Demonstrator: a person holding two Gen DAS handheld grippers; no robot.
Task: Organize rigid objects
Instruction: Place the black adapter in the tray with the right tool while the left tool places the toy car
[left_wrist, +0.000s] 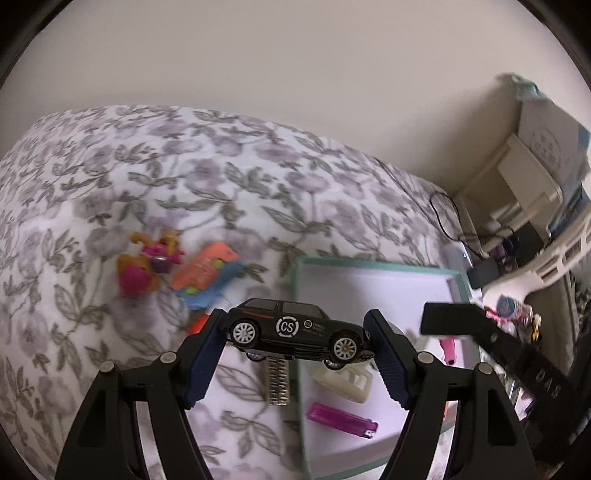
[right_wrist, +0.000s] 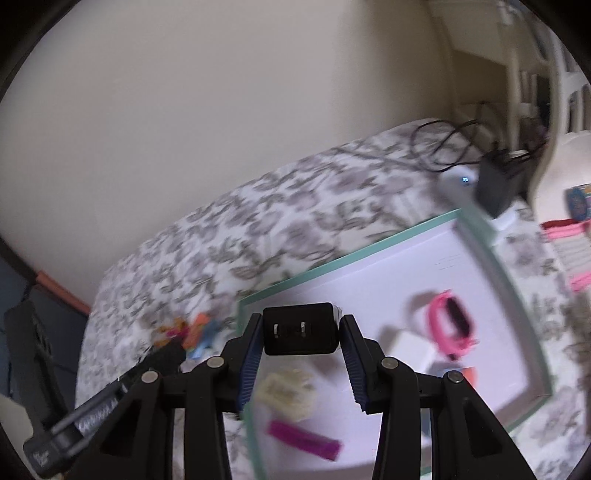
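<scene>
My left gripper (left_wrist: 295, 328) is shut on a black toy car (left_wrist: 295, 330) with "CS" on its side, held above the left edge of a white tray with a teal rim (left_wrist: 299, 291). My right gripper (right_wrist: 301, 332) is shut on a black plug adapter (right_wrist: 299, 328), held above the same tray (right_wrist: 332, 258). The tray holds a purple lighter (left_wrist: 341, 419), a cream hair clip (left_wrist: 343, 380), a pink watch (right_wrist: 448, 325) and a white block (right_wrist: 412, 349). The right gripper also shows in the left wrist view (left_wrist: 448, 319).
The tray lies on a floral bedsheet (left_wrist: 147, 177). Colourful toys (left_wrist: 177, 266) and a metal comb-like piece (left_wrist: 277, 382) lie left of the tray. A charger with cables (right_wrist: 495, 184) and a white shelf unit (left_wrist: 532, 177) are at the far right.
</scene>
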